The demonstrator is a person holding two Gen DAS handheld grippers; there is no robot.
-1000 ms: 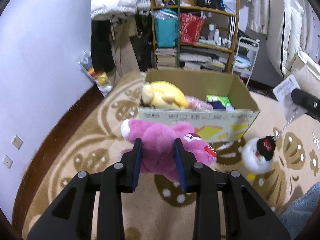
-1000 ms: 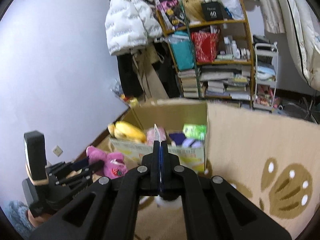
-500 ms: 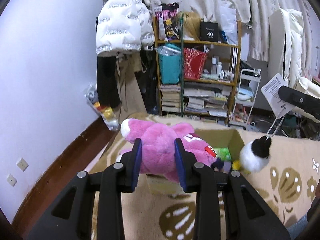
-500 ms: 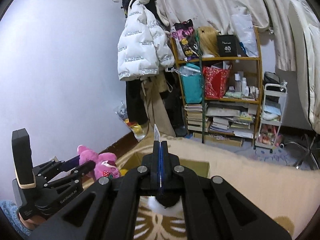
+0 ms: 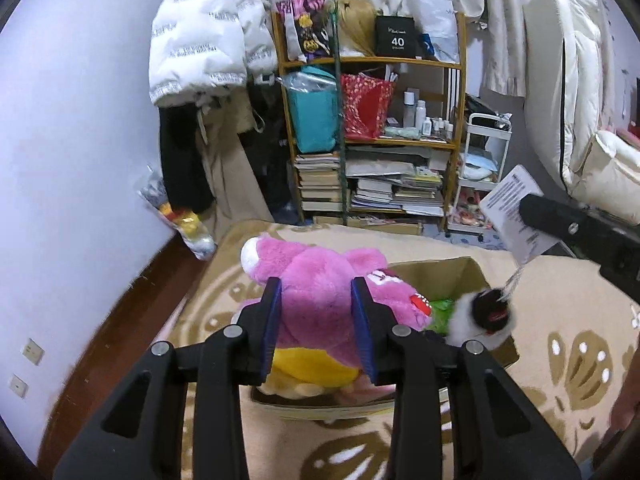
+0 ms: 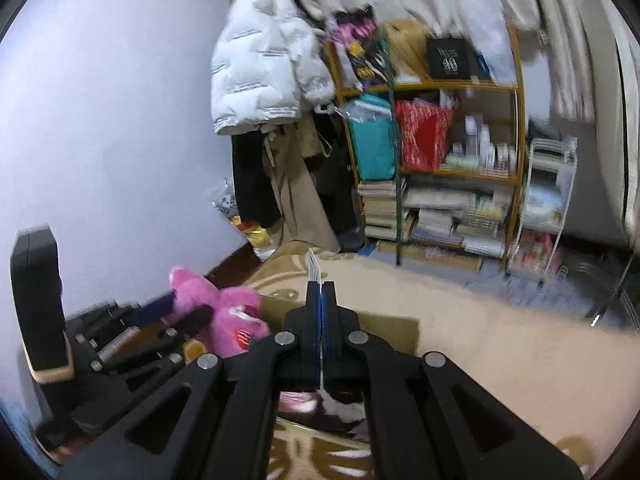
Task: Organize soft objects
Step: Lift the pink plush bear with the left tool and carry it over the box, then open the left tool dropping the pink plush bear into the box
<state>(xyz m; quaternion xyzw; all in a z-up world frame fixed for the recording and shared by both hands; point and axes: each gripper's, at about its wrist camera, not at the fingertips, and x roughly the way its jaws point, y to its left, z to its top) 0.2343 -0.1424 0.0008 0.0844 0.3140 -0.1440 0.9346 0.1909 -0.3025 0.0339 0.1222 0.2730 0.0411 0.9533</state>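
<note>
My left gripper (image 5: 316,292) is shut on a pink plush bear (image 5: 320,276) and holds it above the open cardboard box (image 5: 468,268) on the rug. The bear also shows in the right wrist view (image 6: 224,312). A yellow plush (image 5: 312,364) and a green item (image 5: 442,308) lie in the box. My right gripper (image 6: 321,286) is shut on the paper tag (image 5: 516,216) of a small black and white plush (image 5: 484,314), which hangs by a chain over the box's right side. In the right wrist view the plush (image 6: 344,402) is mostly hidden under the gripper.
A wooden shelf (image 5: 376,140) full of books, bags and bottles stands behind the box. A white jacket (image 5: 200,40) hangs on the left by the wall. A white cart (image 5: 484,168) and white cushions (image 5: 568,120) are at the right. A patterned beige rug (image 5: 560,360) covers the floor.
Both grippers have lifted and moved forward over the box. The pink bear now hangs above the box's left half and the black and white plush over its right side.
</note>
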